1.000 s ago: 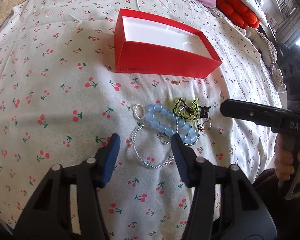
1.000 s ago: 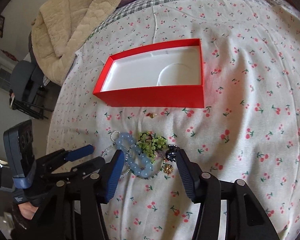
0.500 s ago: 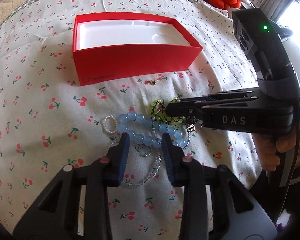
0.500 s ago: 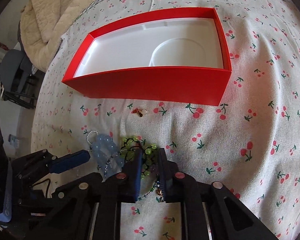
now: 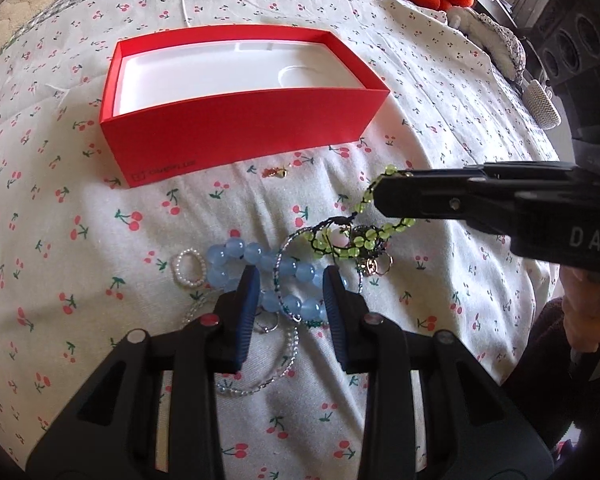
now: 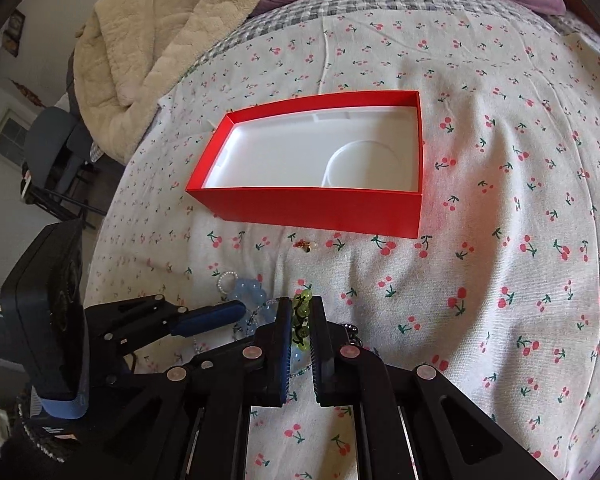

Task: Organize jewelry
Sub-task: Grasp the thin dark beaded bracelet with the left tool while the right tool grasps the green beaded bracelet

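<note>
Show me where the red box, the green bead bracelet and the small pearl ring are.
red box (image 5: 236, 136), left wrist view, front wall.
green bead bracelet (image 5: 396, 227), left wrist view, bead strand.
small pearl ring (image 5: 179, 271), left wrist view, left side.

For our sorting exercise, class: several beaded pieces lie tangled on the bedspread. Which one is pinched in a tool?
The green beaded bracelet: the right tool is shut on it. The blue beaded bracelet and small pearl ring lie on the cloth.

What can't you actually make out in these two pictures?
- Left wrist view: how the green bracelet tangles with the charms under it; too small.
- Left wrist view: blue beads partly hidden by the left claw.
- Right wrist view: most of the pile, behind the right claw.
</note>
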`<state>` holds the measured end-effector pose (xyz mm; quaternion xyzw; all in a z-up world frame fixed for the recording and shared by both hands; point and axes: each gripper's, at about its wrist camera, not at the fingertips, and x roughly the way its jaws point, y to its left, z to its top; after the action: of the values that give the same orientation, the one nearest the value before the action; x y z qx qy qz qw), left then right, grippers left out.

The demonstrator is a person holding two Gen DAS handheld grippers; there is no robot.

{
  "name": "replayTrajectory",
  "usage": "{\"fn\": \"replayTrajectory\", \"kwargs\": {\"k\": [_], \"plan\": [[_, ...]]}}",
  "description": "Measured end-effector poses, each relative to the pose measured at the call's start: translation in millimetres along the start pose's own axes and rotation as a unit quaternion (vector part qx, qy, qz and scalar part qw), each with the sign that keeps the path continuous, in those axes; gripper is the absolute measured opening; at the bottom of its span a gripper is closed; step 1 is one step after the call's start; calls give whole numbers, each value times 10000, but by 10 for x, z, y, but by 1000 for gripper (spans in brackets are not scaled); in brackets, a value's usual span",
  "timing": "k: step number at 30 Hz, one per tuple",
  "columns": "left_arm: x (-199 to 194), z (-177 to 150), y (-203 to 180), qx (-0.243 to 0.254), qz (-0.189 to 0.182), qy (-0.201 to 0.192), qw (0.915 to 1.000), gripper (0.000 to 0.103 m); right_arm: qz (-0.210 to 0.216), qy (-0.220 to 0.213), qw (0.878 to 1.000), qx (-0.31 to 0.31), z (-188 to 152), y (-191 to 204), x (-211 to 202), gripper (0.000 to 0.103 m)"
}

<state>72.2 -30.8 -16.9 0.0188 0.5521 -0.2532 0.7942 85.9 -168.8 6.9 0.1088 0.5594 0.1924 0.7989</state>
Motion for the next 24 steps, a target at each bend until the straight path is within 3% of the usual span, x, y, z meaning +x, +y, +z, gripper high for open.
{"fn": "replayTrajectory", "kwargs": {"k": [8, 16, 19, 24], "plan": [[99, 38, -98, 121, 227, 127, 9996, 25, -41, -156, 9998, 101, -82, -91, -183, 8], [107, 13, -196, 339, 442, 138, 9984, 6, -108, -332, 9990, 281, -72, -213, -341, 8], [79, 16, -194, 246, 537, 61, 9982, 4, -138, -374, 9987, 308, -63, -244, -377, 8], [-128, 36, -190, 158, 335, -225, 9991, 4, -175, -497, 9982, 302, -33, -259, -457, 8]]}}
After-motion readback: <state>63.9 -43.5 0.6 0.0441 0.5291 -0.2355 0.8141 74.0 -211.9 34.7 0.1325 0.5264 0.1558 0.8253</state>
